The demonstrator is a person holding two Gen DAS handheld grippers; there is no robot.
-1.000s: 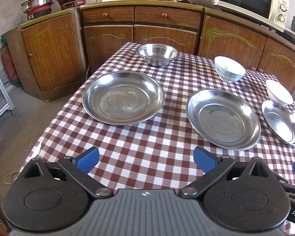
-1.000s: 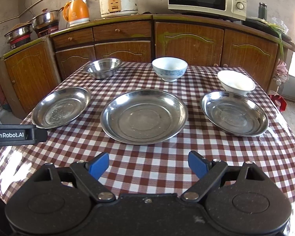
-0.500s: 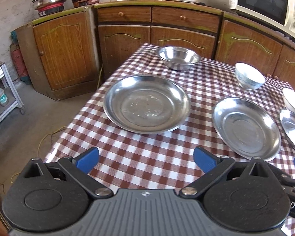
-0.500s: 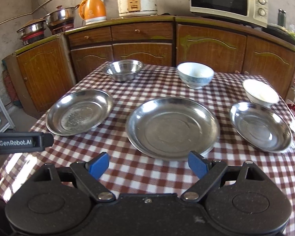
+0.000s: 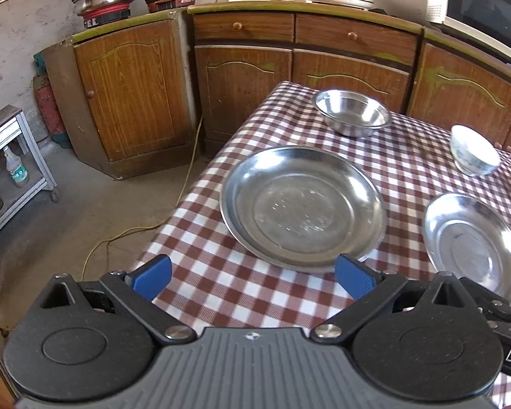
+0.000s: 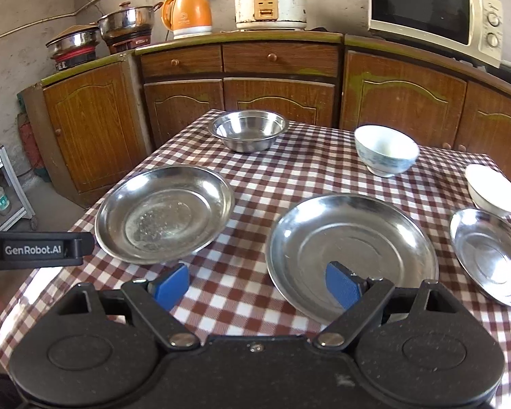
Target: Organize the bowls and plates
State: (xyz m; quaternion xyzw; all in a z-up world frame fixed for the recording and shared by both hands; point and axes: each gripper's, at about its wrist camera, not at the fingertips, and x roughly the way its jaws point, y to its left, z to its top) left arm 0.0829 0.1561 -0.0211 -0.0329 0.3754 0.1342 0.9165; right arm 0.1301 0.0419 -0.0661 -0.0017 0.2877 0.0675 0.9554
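We saw three steel plates in a row on the checked table (image 6: 248, 177): the left plate (image 6: 163, 214), the middle plate (image 6: 351, 248), and a right plate (image 6: 490, 255) cut off by the frame edge. Behind them stood a steel bowl (image 6: 248, 129), a patterned bowl (image 6: 385, 150) and a white bowl (image 6: 494, 194). Our left gripper (image 5: 252, 277) and right gripper (image 6: 259, 286) hovered, jaws wide apart and empty.

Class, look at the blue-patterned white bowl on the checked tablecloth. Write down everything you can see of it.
The blue-patterned white bowl looks ceramic, glossy white inside with a faint blue pattern round its outer wall. It stands upright on a small foot, appears empty, and rests on the checked tablecloth near the table's far edge, between the steel bowl and the plain white bowl. Nothing else touches it.
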